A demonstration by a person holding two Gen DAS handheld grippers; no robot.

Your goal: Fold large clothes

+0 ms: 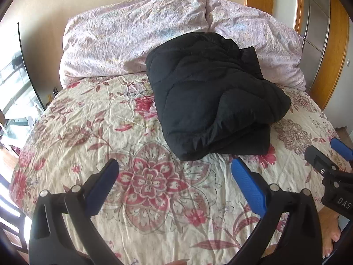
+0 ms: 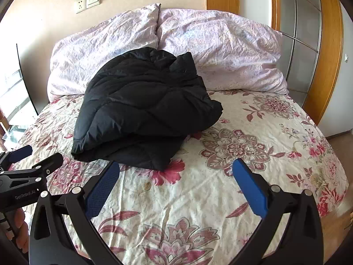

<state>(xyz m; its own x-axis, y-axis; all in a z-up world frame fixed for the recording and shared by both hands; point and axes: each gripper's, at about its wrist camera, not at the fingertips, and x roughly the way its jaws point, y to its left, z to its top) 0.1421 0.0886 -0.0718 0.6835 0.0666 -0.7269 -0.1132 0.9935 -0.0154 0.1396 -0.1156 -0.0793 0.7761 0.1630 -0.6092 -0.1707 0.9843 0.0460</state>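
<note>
A black puffy quilted jacket [image 1: 211, 97] [image 2: 141, 108] lies folded into a thick bundle on the floral bedspread [image 1: 88, 132] [image 2: 253, 165], its far end touching the pillows. My left gripper [image 1: 175, 165] stands open above the bedspread, a little short of the jacket's near edge, with nothing between its blue pads. My right gripper [image 2: 176, 165] is open too, near the jacket's near right corner, and holds nothing. The right gripper's tips [image 1: 328, 154] show at the right edge of the left wrist view. In the right wrist view, the left gripper [image 2: 33, 158] shows at the left edge.
Two pale pink pillows [image 1: 136, 35] [image 2: 220, 50] lean against the wall at the head of the bed. A wooden-framed sliding door [image 2: 308, 44] stands to the right. A window [image 1: 13, 84] is at the left. A bare foot [image 1: 333, 236] shows beside the bed.
</note>
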